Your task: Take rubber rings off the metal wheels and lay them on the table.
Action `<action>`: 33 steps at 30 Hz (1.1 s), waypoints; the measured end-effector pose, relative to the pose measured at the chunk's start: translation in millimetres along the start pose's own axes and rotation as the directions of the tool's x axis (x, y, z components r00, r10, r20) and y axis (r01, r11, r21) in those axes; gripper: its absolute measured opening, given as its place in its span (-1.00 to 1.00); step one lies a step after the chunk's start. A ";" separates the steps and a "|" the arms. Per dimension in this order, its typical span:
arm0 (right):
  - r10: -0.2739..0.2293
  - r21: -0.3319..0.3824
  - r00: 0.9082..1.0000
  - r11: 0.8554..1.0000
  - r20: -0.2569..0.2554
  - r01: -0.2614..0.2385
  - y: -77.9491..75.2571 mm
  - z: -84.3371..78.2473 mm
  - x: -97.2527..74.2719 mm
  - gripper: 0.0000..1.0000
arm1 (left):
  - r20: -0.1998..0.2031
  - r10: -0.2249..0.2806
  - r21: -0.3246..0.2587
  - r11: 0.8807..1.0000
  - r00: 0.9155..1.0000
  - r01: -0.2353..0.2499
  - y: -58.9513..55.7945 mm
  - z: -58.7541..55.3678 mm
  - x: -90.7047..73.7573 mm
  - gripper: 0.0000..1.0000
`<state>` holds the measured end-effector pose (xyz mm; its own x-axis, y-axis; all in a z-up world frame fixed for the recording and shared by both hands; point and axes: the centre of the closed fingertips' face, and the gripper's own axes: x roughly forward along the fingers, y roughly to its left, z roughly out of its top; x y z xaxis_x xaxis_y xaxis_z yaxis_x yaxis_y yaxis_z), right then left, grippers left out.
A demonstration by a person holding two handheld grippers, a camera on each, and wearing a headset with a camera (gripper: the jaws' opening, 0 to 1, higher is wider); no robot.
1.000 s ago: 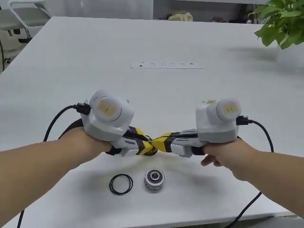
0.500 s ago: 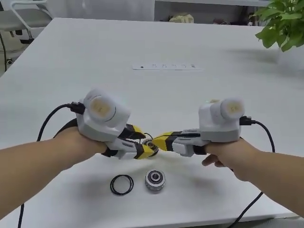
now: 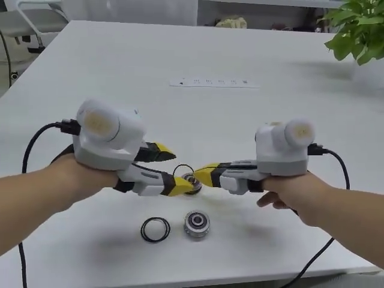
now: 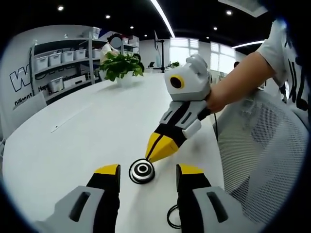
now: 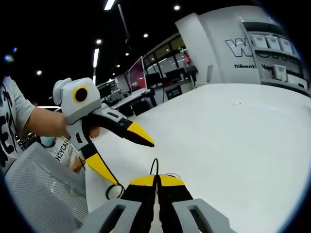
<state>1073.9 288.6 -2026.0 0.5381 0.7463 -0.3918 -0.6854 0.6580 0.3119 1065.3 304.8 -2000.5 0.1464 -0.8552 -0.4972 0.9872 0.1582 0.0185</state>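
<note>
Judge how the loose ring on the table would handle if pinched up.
The ring is a thin loop lying flat, so probably light and floppy. Flat on the smooth table, it may slide before a jaw gets under it. It seems unlikely to roll.

Held wheel (image 4: 142, 172): in the right gripper view it lies under the closed tips of the right gripper (image 5: 156, 180), out of sight. A thin arc of rubber ring (image 5: 155, 167) rises past them. Can't tell whether the tips clamp ring alone or rim too.

Head view: jaw tips cover part of the held wheel.

Loose ring (image 3: 142, 230), near side of the held wheel: in the left gripper view, half behind a finger of the left gripper (image 4: 149, 170).

Power strip (image 3: 214, 83), far beyond the held wheel: markings too small to read.

Plant (image 3: 358, 29), beyond and right of the held wheel: cut by the frame edge.
</note>
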 end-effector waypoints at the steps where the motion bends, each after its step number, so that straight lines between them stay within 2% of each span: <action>1: 0.002 0.000 1.000 1.000 0.000 -0.002 0.9 0.3 -0.2 -1.00 | 0.002 0.000 -0.003 1.000 1.000 0.000 -1.0 0.0 -2.3 -0.09; 9: 0.018 -0.002 1.000 1.000 0.006 -0.018 7.2 2.6 -0.9 -1.00 | 0.028 0.000 -0.016 1.000 1.000 0.001 -10.7 0.7 -23.1 0.13; 25: 0.067 0.008 0.998 0.998 0.017 -0.067 33.5 8.5 -0.3 -1.00 | 0.073 0.001 -0.021 1.000 0.997 0.001 -31.0 7.3 -55.8 0.49; 33: 0.102 0.014 0.995 0.995 0.017 -0.102 46.9 9.8 1.3 -1.00 | 0.056 0.001 -0.015 1.000 0.998 0.000 -38.2 -2.2 -68.6 0.73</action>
<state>1047.2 321.4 -2003.5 0.4739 0.8109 -0.3433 -0.7298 0.5799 0.3621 1017.4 358.5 -1969.0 0.1509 -0.8815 -0.4475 0.9861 0.1658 0.0060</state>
